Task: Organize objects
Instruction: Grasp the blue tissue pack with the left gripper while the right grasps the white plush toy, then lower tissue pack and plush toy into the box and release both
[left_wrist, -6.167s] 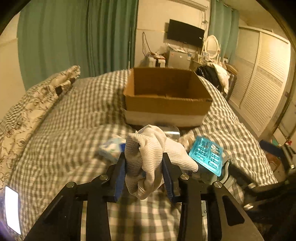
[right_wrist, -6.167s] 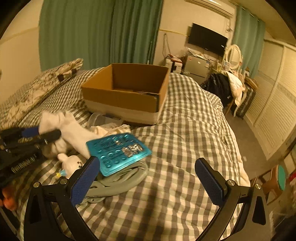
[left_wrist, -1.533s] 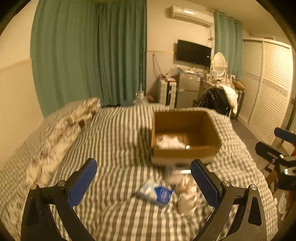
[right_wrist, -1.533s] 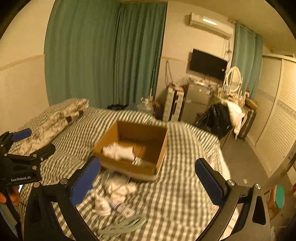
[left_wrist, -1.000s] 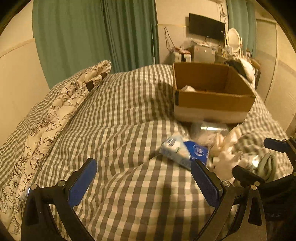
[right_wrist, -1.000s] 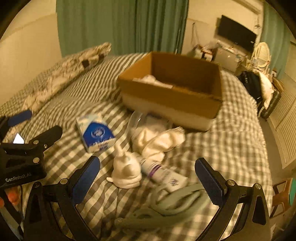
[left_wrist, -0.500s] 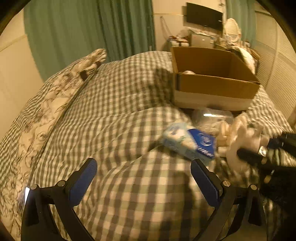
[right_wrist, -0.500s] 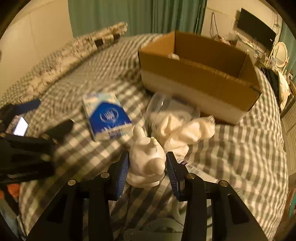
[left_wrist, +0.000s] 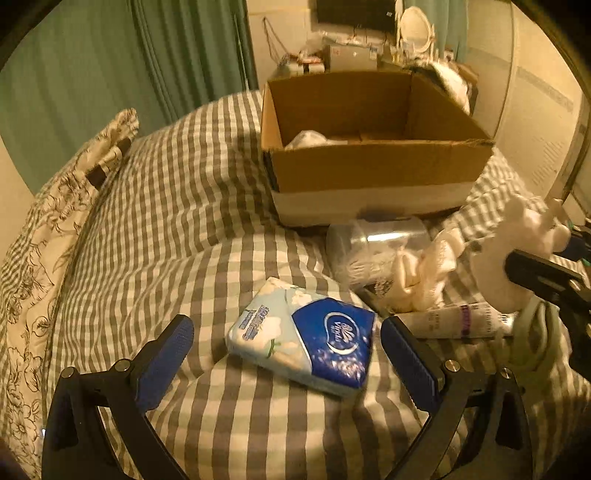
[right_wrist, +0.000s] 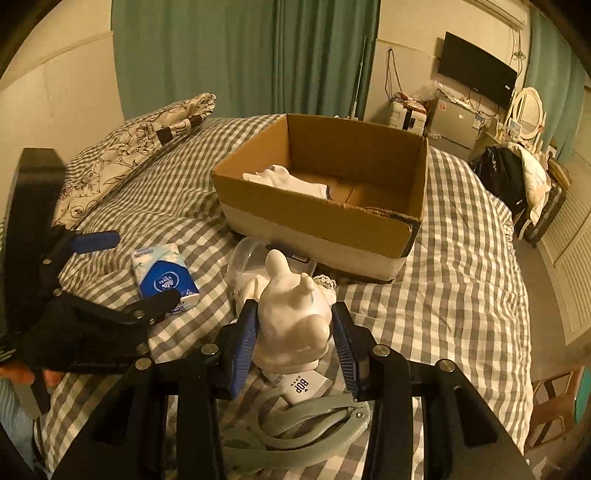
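My right gripper (right_wrist: 293, 345) is shut on a white animal figurine (right_wrist: 293, 317) and holds it just above the checked bed; the figurine also shows in the left wrist view (left_wrist: 517, 251). My left gripper (left_wrist: 286, 352) is open, its fingers on either side of a blue and white tissue pack (left_wrist: 306, 339) lying on the bed, also seen in the right wrist view (right_wrist: 164, 275). An open cardboard box (left_wrist: 373, 162) stands beyond; a white cloth (right_wrist: 288, 182) lies inside it.
Between the pack and the box lie a clear plastic container (left_wrist: 376, 243), crumpled white fabric (left_wrist: 424, 277), a tube (left_wrist: 454, 325) and a grey-green folded hanger (right_wrist: 314, 424). A floral pillow (right_wrist: 136, 140) lies at the left. The bed's right edge drops to the floor.
My right gripper has lifted the figurine a little and turned toward the box. My left gripper has moved down and forward so the tissue pack now sits between its open fingers.
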